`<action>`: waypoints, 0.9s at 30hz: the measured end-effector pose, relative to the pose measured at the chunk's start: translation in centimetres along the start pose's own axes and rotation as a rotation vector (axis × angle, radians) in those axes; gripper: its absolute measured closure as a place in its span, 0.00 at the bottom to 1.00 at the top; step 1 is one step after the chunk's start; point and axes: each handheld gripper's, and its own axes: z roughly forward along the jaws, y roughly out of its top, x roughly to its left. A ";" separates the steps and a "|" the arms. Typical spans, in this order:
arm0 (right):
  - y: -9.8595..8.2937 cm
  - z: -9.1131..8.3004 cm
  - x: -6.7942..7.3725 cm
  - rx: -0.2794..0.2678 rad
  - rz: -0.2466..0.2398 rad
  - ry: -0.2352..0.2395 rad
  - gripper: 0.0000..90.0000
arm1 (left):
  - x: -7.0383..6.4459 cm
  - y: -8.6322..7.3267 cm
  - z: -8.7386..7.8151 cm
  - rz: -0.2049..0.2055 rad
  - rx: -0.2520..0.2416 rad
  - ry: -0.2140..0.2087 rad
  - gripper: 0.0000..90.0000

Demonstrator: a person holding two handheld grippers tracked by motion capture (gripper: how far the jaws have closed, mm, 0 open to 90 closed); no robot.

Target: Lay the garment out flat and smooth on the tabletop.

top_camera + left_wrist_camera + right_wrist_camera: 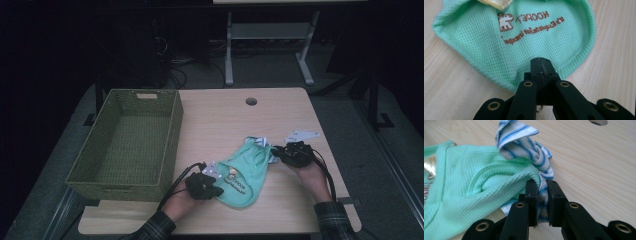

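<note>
Mint waffle-knit cloth bib (pixel 242 172) on smooth matt pale wood table (pixel 280 117)

The high view is dim and murky, dark past the counter (pixel 280 115); both gripper views are brighter, soft beyond the fingers (pixel 541 68)

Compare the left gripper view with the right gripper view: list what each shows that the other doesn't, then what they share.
Left gripper view: the left gripper, shut on the rounded hem of the mint green garment, with the brown printed lettering upside down beside a small animal picture.

Right gripper view: the right gripper, its fingers closed on blue-and-white striped fabric at the garment's edge, and a table hole.

Both: the green garment on the wooden table.
</note>
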 end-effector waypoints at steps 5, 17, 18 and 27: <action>-0.2 0.8 -0.5 0.011 0.004 -0.019 0.89 | 0.0 0.0 0.0 -0.001 0.000 -0.001 0.99; -0.5 0.1 -0.7 0.006 0.041 0.005 0.71 | 0.0 0.0 0.0 0.003 0.001 -0.001 0.99; -0.5 -0.2 -0.8 0.001 0.044 0.006 0.70 | 0.0 0.0 0.0 0.002 0.003 -0.001 0.99; -0.9 -2.2 0.7 -0.013 0.042 0.072 0.85 | 0.1 0.3 -0.2 0.010 0.000 -0.006 0.99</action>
